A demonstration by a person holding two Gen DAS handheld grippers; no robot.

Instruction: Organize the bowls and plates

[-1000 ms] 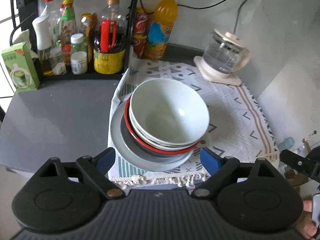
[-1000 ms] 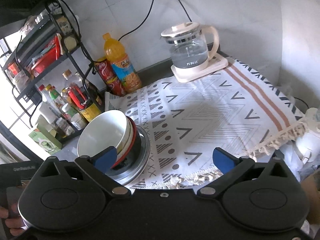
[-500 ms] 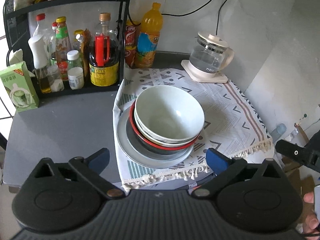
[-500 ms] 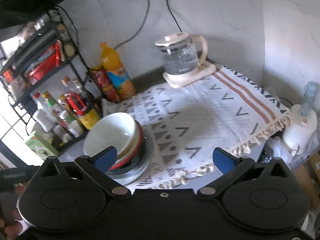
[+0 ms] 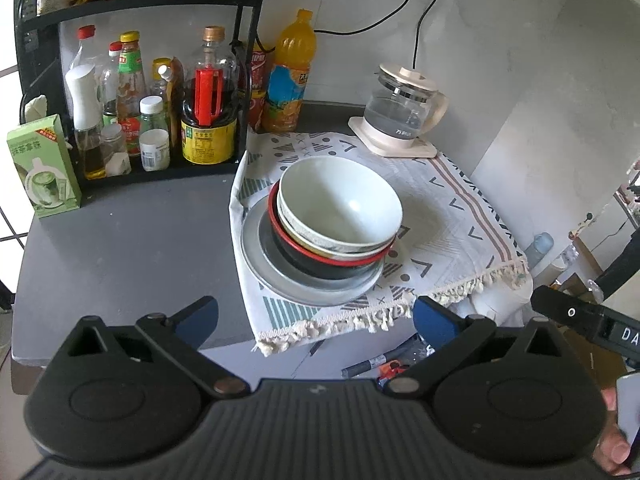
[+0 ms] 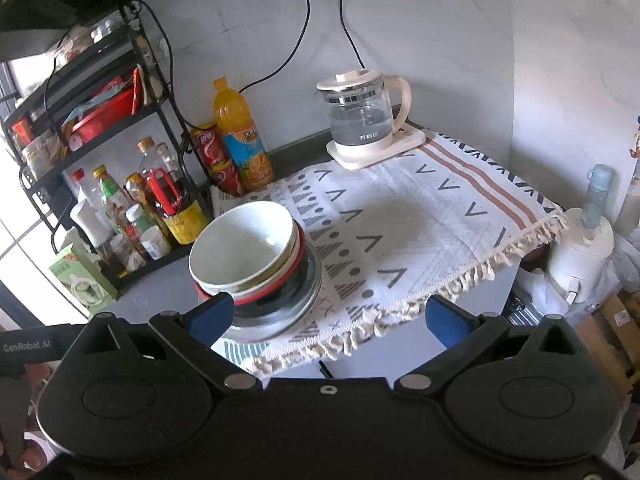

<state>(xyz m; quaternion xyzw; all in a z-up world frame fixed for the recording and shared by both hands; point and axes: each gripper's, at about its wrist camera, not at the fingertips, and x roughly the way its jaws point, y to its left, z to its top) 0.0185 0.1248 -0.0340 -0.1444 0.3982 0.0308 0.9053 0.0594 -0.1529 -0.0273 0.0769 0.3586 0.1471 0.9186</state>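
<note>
- Standing off from the counter, your left gripper (image 5: pixel 316 316) has its jaws spread as wide as they go, having just been opening, with nothing between them
- Your right gripper (image 6: pixel 328 318) is likewise spread and empty; its left pad only overlaps the stack in that view and touches nothing
- You will find the stack on the patterned cloth (image 5: pixel 448 216), at 12 o'clock from the left gripper: a pale bowl (image 5: pixel 340 204) on top, a cream bowl (image 5: pixel 310 241) under it, a red-rimmed black bowl (image 5: pixel 320 264) below, all on a grey plate (image 5: pixel 276 276)
- From the right wrist view the stack sits at 10 o'clock, the kettle (image 6: pixel 362 120) at 12 o'clock, well apart
- Judgement: the stack looks assembled, so the step in hand is most likely clearing away from it
- Keep both tools clear of the cloth's fringe (image 6: pixel 400 312) at the counter edge; a snag there could drag the stack
- Note the top bowl sits off-centre, leaning towards 3 o'clock in the left wrist view; if you go back in, take it by the rim and seat it level
</note>
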